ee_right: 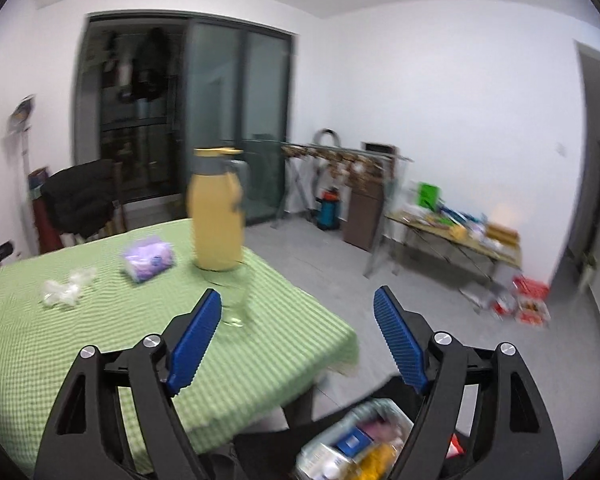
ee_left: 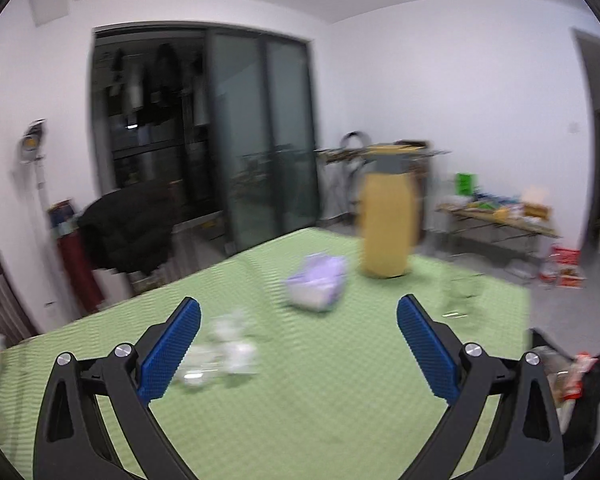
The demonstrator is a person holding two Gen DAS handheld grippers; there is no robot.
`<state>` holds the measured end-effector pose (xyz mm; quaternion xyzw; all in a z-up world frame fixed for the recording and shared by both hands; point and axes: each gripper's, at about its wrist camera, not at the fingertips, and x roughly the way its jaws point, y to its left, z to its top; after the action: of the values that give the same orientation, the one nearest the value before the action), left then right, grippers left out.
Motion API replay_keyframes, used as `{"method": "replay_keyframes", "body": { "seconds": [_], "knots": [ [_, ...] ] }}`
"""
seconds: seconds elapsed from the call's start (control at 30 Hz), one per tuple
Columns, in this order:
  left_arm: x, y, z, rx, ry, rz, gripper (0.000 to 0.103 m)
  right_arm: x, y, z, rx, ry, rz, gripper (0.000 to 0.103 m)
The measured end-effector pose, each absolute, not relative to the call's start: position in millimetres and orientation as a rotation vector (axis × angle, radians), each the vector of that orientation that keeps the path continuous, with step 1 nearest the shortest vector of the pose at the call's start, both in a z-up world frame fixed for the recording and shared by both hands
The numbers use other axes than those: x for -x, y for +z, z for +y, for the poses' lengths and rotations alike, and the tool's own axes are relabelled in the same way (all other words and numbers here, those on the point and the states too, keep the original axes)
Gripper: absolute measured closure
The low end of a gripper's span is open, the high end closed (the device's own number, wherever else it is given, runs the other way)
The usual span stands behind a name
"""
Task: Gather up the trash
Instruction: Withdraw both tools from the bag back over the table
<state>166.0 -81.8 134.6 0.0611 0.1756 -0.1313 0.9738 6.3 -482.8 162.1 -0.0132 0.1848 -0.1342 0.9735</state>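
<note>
Crinkled clear plastic wrap (ee_left: 224,354) on the green tablecloth (ee_left: 340,360) looks feather-light and springy, so I'd pinch its bunched middle with my left gripper (ee_left: 298,346), both grippers' jaws wide and empty.

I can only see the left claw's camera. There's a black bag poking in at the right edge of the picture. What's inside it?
Observer: The right claw's camera looks down into the bag. It is open beside the table, and a blue box lies among wrappers in it.
Operator: Is the other claw carrying anything?
Observer: No. The right claw is open and empty, above the bag.
Operator: Is anything hiding behind the yellow bottle?
Observer: Yes, a teal canister with a red top stands on the floor by the drying rack.
</note>
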Motion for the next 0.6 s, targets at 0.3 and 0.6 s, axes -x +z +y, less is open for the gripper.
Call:
{"method": "replay_keyframes", "body": {
  "seconds": [0.3,0.6],
  "knots": [
    [-253.5,114.3,39.2,0.105,-0.176,0.538,0.007,-96.6,162.3,-401.8,0.170,-0.082,0.391,0.027],
    [-327.3,24.7,89.5,0.304,-0.127,0.793,0.018,-159.1,131.7,-326.2,0.314,0.066,0.453,0.027]
  ]
}}
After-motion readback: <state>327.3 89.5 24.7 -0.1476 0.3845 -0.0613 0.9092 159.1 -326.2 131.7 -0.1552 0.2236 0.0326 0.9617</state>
